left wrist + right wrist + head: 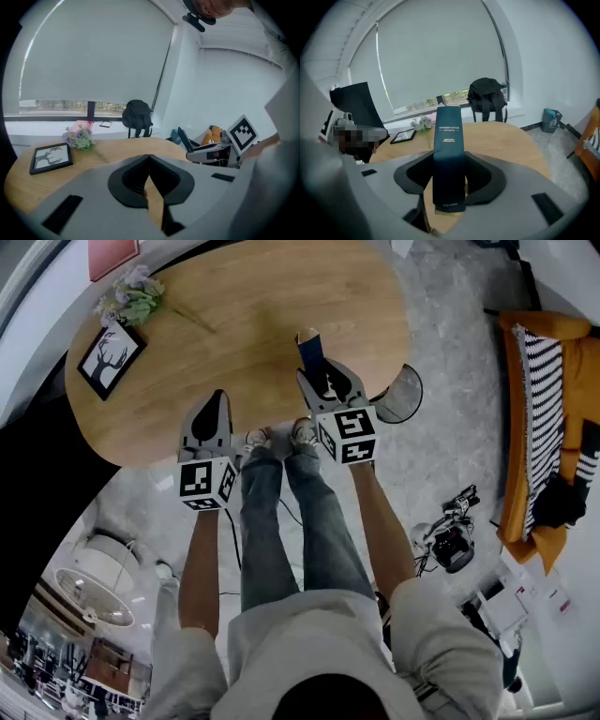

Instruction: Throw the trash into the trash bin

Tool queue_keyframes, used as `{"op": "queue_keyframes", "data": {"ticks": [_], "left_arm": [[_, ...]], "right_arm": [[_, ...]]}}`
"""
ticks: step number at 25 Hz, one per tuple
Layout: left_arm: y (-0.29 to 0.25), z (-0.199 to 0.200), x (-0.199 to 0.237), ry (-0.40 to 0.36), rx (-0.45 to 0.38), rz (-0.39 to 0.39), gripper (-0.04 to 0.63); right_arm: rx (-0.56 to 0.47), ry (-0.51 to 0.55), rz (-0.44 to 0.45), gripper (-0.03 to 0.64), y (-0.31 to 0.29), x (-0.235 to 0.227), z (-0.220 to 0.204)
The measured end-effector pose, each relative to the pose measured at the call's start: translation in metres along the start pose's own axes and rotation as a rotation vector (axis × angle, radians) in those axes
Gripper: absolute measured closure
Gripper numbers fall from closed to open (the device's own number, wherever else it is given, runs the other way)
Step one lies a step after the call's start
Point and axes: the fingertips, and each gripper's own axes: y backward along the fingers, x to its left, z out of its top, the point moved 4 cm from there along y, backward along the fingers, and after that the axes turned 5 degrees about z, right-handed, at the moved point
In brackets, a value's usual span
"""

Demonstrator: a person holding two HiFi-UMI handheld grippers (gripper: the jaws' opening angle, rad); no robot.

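right gripper [450,161] clamped on box [449,136], long axis along jaws; bin [409,396] to its right. left gripper [149,159] closed, empty.

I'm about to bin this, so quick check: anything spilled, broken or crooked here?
Nothing stands out. The slim dark-blue printed box sits straight and undented, clamped in the right gripper. The black-framed deer picture and pale flower bunch rest tidily on the oval wooden table; no spill shows.
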Motion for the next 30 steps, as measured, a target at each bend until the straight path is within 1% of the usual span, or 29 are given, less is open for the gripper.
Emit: {"op": "queue_keyframes", "data": {"ticks": [6, 11, 13, 15, 20, 24, 25, 26, 28, 30], "left_arm": [[-0.023, 0.005, -0.067, -0.063, 0.022, -0.110, 0.577], [-0.051, 0.007, -0.128, -0.125, 0.044, -0.233, 0.577], [-0.059, 0.006, -0.150, -0.155, 0.060, -0.293, 0.577], [-0.064, 0.004, -0.172, -0.179, 0.073, -0.337, 0.577], [-0.085, 0.001, -0.219, -0.231, 0.100, -0.401, 0.577], [-0.093, -0.006, -0.240, -0.252, 0.115, -0.434, 0.577], [-0.095, -0.005, -0.243, -0.256, 0.118, -0.437, 0.577], [-0.096, -0.005, -0.246, -0.260, 0.121, -0.439, 0.577], [-0.095, -0.008, -0.250, -0.266, 0.129, -0.442, 0.577], [-0.097, -0.013, -0.251, -0.267, 0.134, -0.443, 0.577]], "right_arm": [[-0.028, -0.098, -0.153, 0.410, 0.069, -0.066, -0.030], [-0.050, -0.192, -0.304, 0.411, 0.126, -0.128, -0.063], [-0.053, -0.233, -0.366, 0.411, 0.149, -0.144, -0.080], [-0.047, -0.256, -0.410, 0.411, 0.168, -0.159, -0.096], [-0.033, -0.292, -0.455, 0.410, 0.191, -0.204, -0.126], [-0.006, -0.296, -0.489, 0.402, 0.197, -0.224, -0.150], [0.014, -0.299, -0.501, 0.351, 0.197, -0.230, -0.156], [0.035, -0.304, -0.508, 0.324, 0.197, -0.234, -0.162], [0.059, -0.315, -0.505, 0.322, 0.200, -0.234, -0.174], [0.061, -0.318, -0.500, 0.324, 0.202, -0.232, -0.181]]}}
